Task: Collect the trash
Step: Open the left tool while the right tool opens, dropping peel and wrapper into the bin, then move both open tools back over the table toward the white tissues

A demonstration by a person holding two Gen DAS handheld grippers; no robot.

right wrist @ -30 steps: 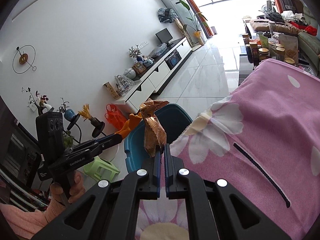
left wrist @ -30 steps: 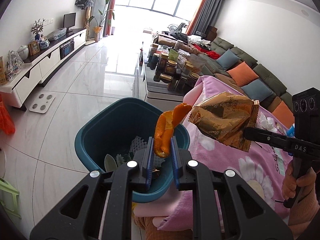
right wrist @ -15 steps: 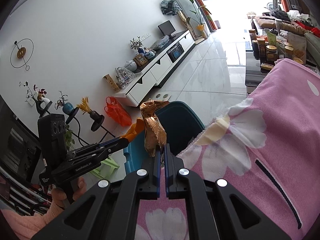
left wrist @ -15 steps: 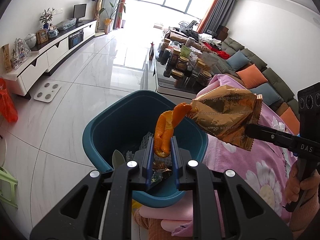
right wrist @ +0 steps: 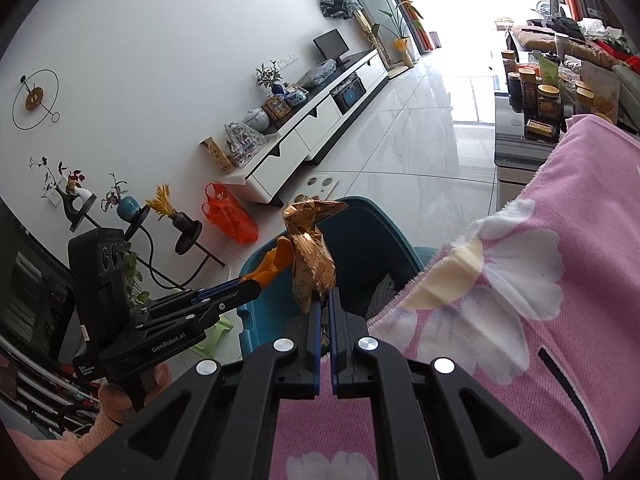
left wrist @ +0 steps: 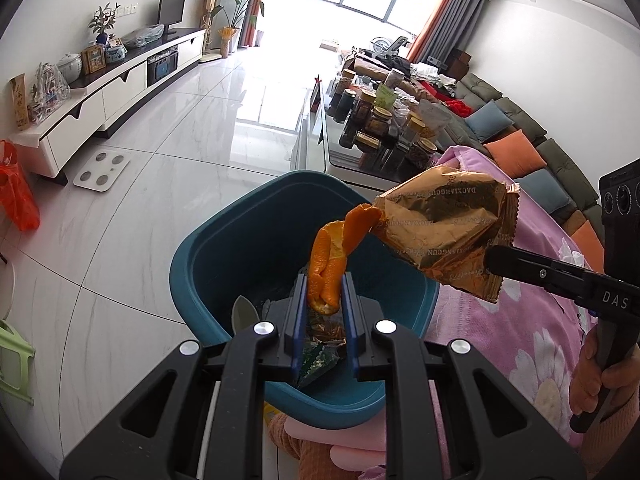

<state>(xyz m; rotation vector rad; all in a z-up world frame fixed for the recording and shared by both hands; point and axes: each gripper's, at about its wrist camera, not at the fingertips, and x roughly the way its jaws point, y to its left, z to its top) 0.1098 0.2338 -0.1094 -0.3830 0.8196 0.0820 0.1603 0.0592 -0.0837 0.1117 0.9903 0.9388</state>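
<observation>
My left gripper [left wrist: 324, 300] is shut on a curled orange peel [left wrist: 332, 256], held over the teal trash bin [left wrist: 224, 248] that has wrappers and scraps inside. From the right, my right gripper [left wrist: 496, 266] reaches in, shut on the corner of a crumpled gold foil wrapper [left wrist: 444, 224] just above the bin's right rim. In the right wrist view the gold wrapper [right wrist: 310, 256] sticks up from the shut right gripper [right wrist: 325, 300], the left gripper [right wrist: 256, 280] holds the orange peel [right wrist: 276, 260] beside it, and the teal bin [right wrist: 360, 236] lies beyond both.
A pink flowered blanket [right wrist: 540, 280] lies right of the bin. A glass coffee table [left wrist: 360, 160] crowded with jars [left wrist: 376, 120] stands beyond it, a sofa with cushions [left wrist: 516, 148] at right. White TV cabinet [left wrist: 100, 104], floor scale [left wrist: 102, 170] and orange bag [left wrist: 16, 196] at left.
Both grippers have moved forward and down toward the bin with their loads. The bin now fills more of the left wrist view, and the wrapper sits closer over its rim.
</observation>
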